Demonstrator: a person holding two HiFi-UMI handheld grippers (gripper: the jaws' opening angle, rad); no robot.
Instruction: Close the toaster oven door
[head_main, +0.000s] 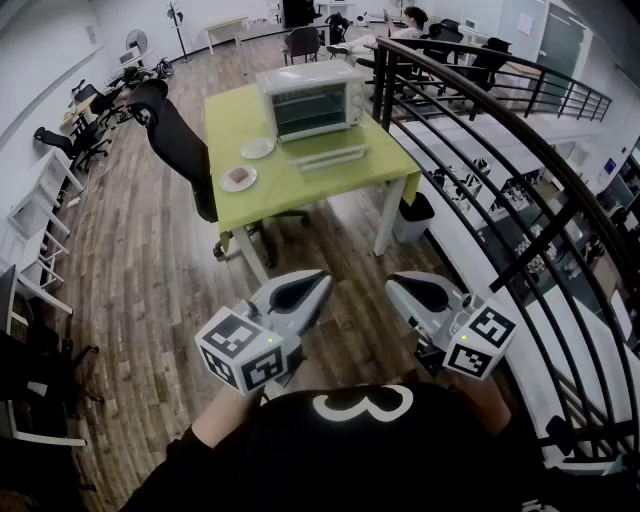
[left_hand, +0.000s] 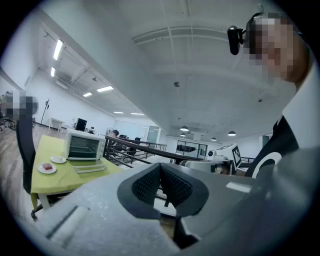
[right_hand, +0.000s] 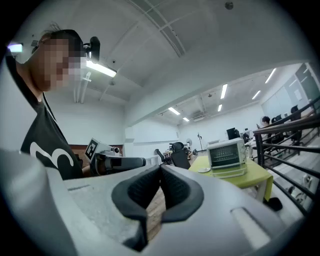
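You held both tools low in front of your body, well apart from the green table (head_main: 240, 115). The left gripper (head_main: 305, 288) had its jaws pressed together with nothing between them, and the right gripper (head_main: 408, 288) was the same, closed and empty.

The toaster oven (head_main: 312, 98) stood at the far right part of the table, close to the far edge, with its front facing you. Its door (head_main: 328, 155) lay dropped open and flat in front of it, toward the near edge. The long axis of the door ran across your line of sight, parallel with the near edge.

So the door lay straight ahead of you and far off. In the head view it was more in line with the left gripper than with the right one, but neither was clearly nearer. I judge you first had to walk to the near edge, then push the door's front edge up from below.
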